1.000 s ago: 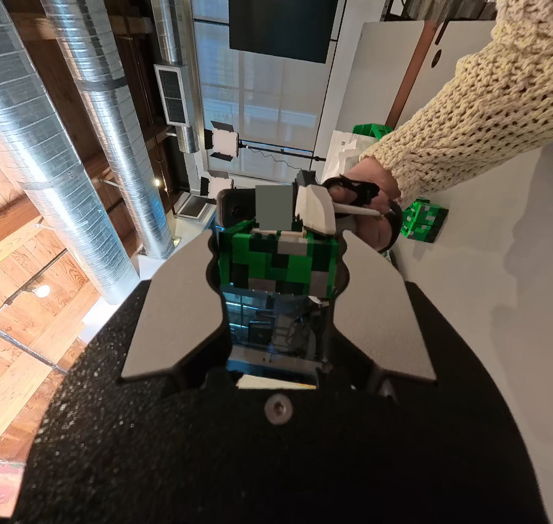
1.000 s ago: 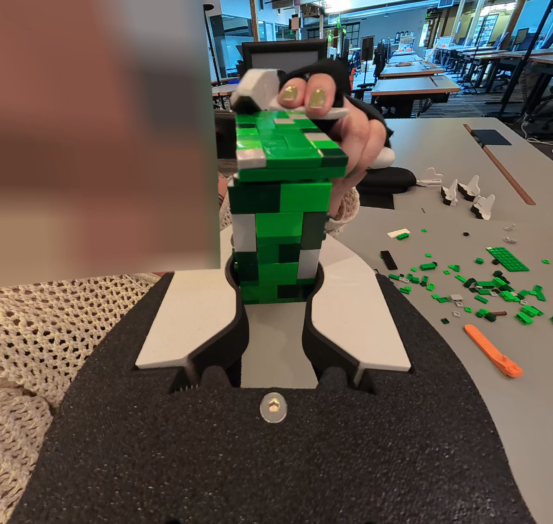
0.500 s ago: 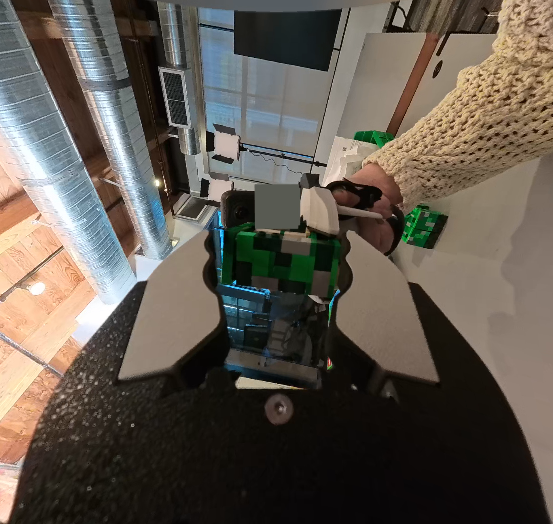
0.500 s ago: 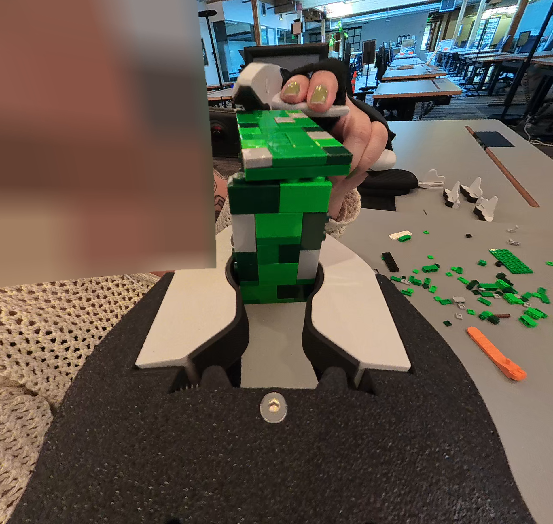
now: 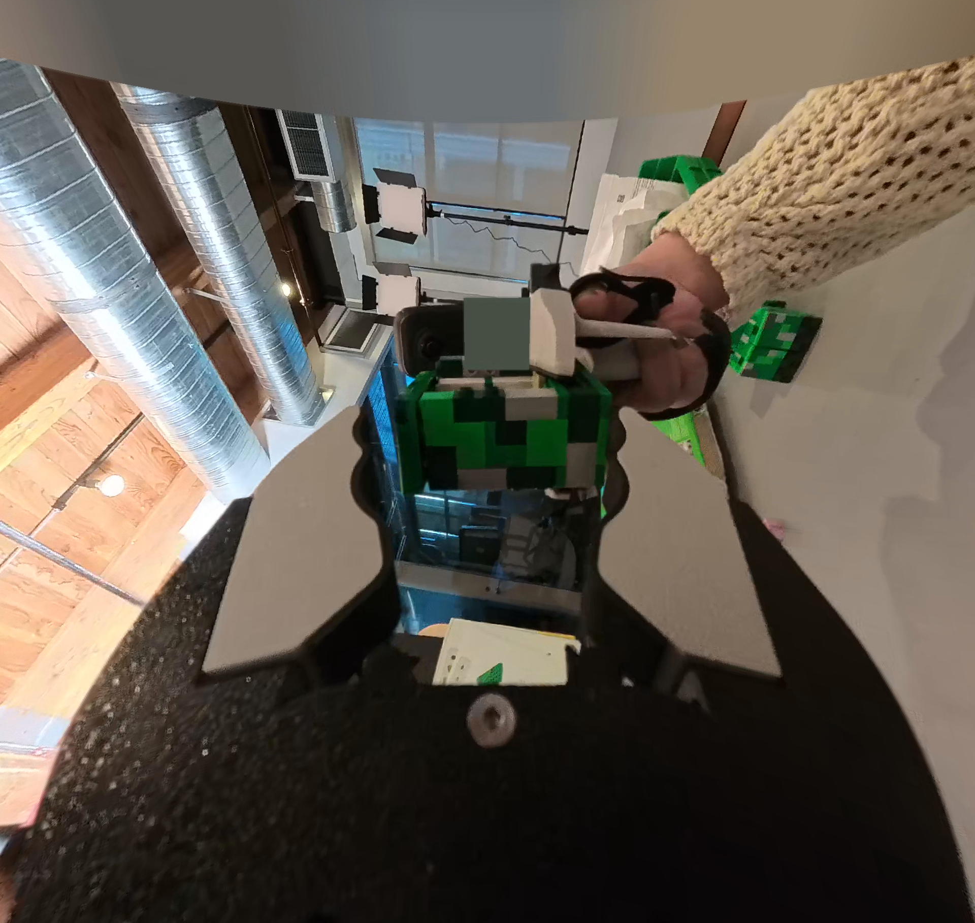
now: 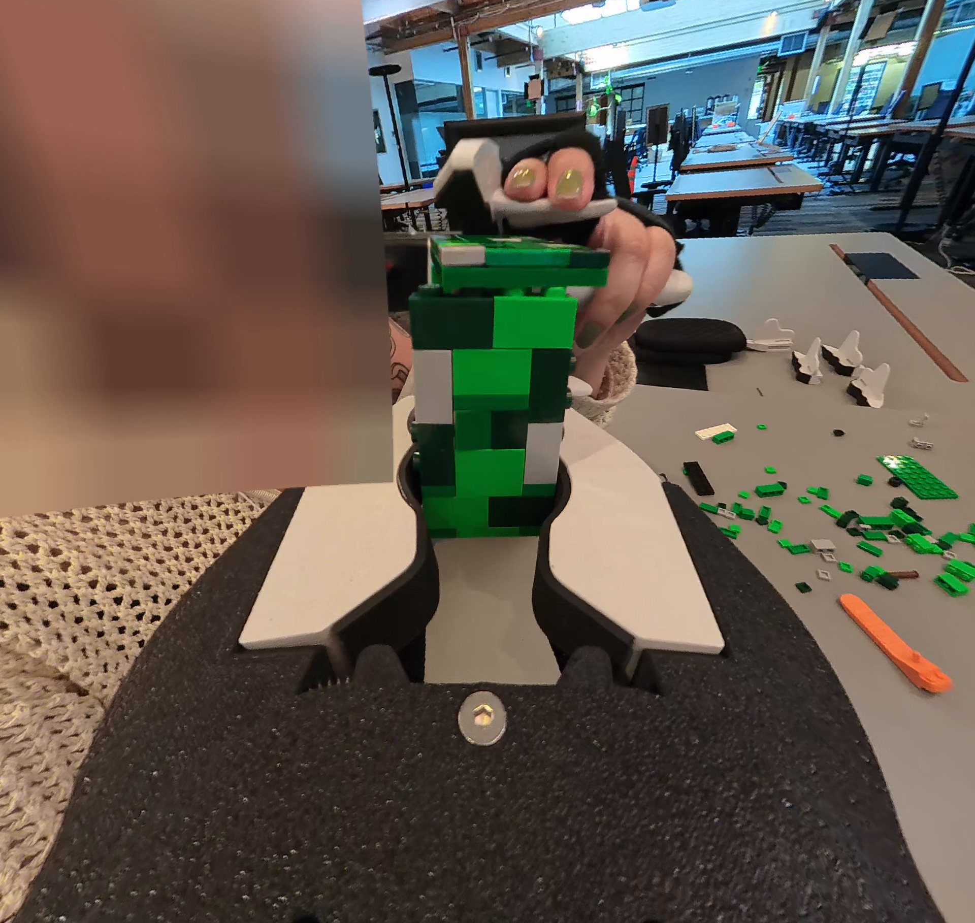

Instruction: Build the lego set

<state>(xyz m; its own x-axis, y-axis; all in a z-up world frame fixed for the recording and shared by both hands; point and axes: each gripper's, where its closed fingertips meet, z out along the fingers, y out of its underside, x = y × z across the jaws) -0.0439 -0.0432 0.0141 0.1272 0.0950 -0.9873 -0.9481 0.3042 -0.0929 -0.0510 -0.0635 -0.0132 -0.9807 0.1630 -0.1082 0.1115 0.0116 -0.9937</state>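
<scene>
Two grippers on one build: right gripper (image 6: 485,481) clamps green/grey lego tower (image 6: 488,423) at its base, left gripper (image 5: 485,454) pinches the flat top slab (image 6: 519,267). Grey table (image 6: 791,296), loose bricks (image 6: 897,528), orange separator (image 6: 894,644); open office behind.
</scene>
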